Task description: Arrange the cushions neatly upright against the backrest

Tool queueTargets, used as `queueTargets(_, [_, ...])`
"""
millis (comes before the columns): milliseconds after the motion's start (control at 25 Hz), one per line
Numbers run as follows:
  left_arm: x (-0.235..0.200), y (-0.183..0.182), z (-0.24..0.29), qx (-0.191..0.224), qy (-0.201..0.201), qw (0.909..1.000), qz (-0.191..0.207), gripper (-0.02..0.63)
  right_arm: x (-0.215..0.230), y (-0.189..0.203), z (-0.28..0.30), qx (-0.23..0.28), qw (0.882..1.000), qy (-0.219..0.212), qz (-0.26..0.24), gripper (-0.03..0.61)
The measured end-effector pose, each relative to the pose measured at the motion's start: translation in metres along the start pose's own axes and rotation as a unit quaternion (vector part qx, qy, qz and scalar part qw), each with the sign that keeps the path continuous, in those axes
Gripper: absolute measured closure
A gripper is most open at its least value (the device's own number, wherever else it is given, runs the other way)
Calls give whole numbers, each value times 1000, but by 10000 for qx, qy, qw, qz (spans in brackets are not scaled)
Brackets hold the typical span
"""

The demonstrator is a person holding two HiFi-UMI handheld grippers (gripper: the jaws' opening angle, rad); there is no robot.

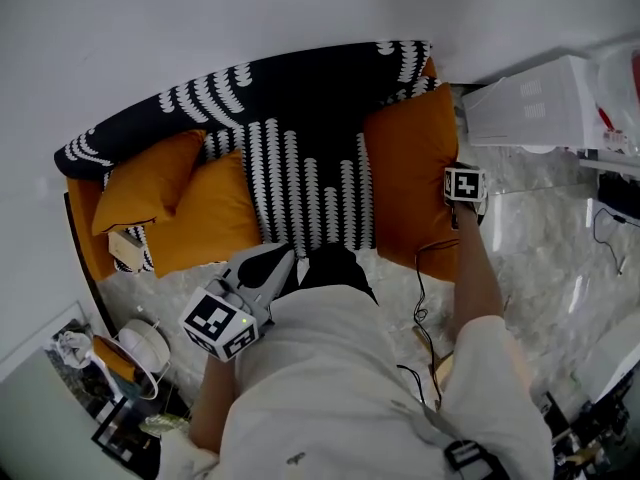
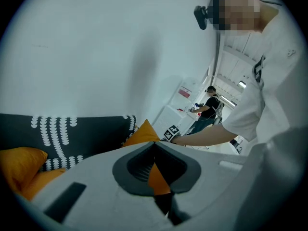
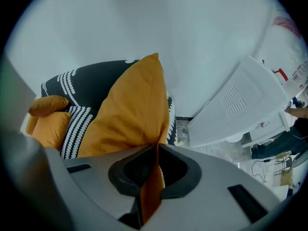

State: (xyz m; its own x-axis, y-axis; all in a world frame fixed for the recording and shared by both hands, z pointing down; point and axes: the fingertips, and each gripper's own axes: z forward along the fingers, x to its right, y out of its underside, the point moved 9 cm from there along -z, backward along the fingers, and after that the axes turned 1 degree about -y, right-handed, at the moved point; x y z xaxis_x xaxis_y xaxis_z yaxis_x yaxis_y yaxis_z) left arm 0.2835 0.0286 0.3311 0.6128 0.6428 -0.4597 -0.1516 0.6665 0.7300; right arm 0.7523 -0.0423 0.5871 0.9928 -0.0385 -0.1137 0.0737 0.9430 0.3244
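A sofa under a black-and-white patterned cover (image 1: 300, 183) holds three orange cushions. Two of them (image 1: 150, 183) (image 1: 205, 216) lie slumped at the left end. The third orange cushion (image 1: 408, 178) (image 3: 130, 114) stands at the right end, and my right gripper (image 1: 462, 190) (image 3: 155, 148) is shut on its edge, with orange fabric pinched between the jaws. My left gripper (image 1: 283, 260) (image 2: 155, 146) hovers in front of the sofa's middle with its jaws shut. It touches no cushion; orange only shows through the slit.
A white appliance (image 1: 530, 98) stands right of the sofa. A small box (image 1: 125, 248) sits at the sofa's left front corner. A round white fan (image 1: 145, 346) is on the floor at left, and a cable (image 1: 420, 288) trails across the marble floor. Another person (image 2: 209, 107) stands far off.
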Motion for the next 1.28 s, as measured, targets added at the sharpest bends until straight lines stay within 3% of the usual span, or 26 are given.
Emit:
queueTargets(200, [7, 6, -8, -14, 76, 10000, -39, 603, 0, 4, -19, 299, 9995, -24, 46, 562])
queueTargets(400, [9, 23, -23, -30, 156, 9999, 9, 603, 3, -1, -44, 619, 9977, 265, 40, 488])
queueTargets(760, [13, 49, -70, 393, 301, 9987, 118, 603, -31, 10, -120, 1162, 9921, 464, -131, 490])
queueTargets(1000, [-1, 75, -129, 836, 243, 9962, 56, 603, -100, 30, -183, 1536, 9865, 343, -457, 512])
queueTargets(1280, [-31, 116, -213, 1284, -141, 9914, -211, 603, -225, 38, -238, 2069, 9730, -93, -1014, 537])
